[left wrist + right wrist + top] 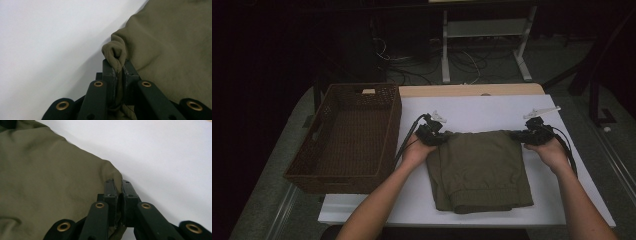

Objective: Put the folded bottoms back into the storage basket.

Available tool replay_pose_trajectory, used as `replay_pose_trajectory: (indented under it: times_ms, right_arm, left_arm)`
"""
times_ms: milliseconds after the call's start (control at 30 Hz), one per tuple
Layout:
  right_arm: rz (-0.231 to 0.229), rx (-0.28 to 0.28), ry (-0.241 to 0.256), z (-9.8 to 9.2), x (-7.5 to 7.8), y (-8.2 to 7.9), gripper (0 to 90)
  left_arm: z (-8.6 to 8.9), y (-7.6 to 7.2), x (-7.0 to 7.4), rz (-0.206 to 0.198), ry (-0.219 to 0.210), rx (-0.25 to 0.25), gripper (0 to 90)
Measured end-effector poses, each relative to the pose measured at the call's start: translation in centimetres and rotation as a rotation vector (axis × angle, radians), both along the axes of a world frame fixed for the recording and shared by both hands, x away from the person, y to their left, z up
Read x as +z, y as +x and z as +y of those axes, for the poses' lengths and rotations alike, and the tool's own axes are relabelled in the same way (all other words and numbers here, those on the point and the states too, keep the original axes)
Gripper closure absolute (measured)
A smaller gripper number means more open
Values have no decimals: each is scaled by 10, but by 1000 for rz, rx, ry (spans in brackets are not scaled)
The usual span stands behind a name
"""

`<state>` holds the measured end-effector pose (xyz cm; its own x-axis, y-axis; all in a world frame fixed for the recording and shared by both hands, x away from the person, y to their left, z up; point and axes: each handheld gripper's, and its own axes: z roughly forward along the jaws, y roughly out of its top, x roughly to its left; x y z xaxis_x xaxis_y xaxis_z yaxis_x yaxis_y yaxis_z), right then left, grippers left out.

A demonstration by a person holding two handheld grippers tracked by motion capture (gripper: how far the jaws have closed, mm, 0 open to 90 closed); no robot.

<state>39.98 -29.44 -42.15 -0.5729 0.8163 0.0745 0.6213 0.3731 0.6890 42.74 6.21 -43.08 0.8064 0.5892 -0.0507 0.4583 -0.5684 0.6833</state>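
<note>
An olive-green folded garment (479, 170) lies on the white table top (492, 112) in the high view. My left gripper (435, 134) pinches its far left corner, and in the left gripper view a roll of the olive cloth (115, 53) is squeezed between the closed jaws of that gripper (119, 67). My right gripper (523, 136) holds the far right corner; in the right gripper view the green fabric (50, 177) edge runs into the shut jaws of that gripper (119, 185). Both hands rest at the garment's far edge.
A brown woven basket (347, 137) stands left of the garment, close to my left forearm. Bare white table surface lies beyond the garment. Past the table are a white frame's legs (484, 45) and cables on the dark floor.
</note>
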Motion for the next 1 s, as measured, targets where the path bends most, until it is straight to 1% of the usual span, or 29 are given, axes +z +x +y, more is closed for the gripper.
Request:
replay_pose_trajectory:
  times_ms: [67, 167, 267, 300, 367, 433, 467, 533, 633, 733, 900, 1000]
  right_arm:
    - [5, -2, -10, 0, -3, 0, 836]
    - [15, -7, -1, -2, -6, 1, 836]
    - [21, -8, 0, -2, -9, 1, 825]
    - [20, -10, 4, -3, -10, 1, 803]
    - [3, -25, 23, -4, -9, 0, 687]
    - [14, -29, 66, -7, -6, -1, 598]
    - [9, -27, 76, -8, -5, -1, 562]
    - [1, -25, 77, -8, -3, -3, 507]
    - [-5, -19, 85, -8, 1, -6, 455]
    - [-7, -5, 100, -8, 6, -10, 426]
    - [-14, 19, 122, -9, 15, -21, 417]
    - [-20, 30, 125, -10, 17, -30, 407]
  left_arm:
    - [0, 1, -3, 6, 5, -2, 832]
    - [0, 2, -6, 13, 14, -4, 831]
    - [0, 2, -9, 22, 15, 0, 830]
    - [0, 2, -11, 25, 17, 0, 830]
    - [0, 2, -12, 30, 13, 4, 829]
    - [0, 3, -12, 31, 12, 3, 829]
    - [0, 3, -13, 33, 10, 3, 829]
    - [1, 3, -13, 35, 9, 2, 829]
    - [1, 3, -13, 36, 8, 3, 828]
    - [1, 3, -13, 37, 5, 5, 828]
    - [1, 3, -13, 38, 6, 2, 828]
    - [0, 3, -13, 34, 13, 0, 828]
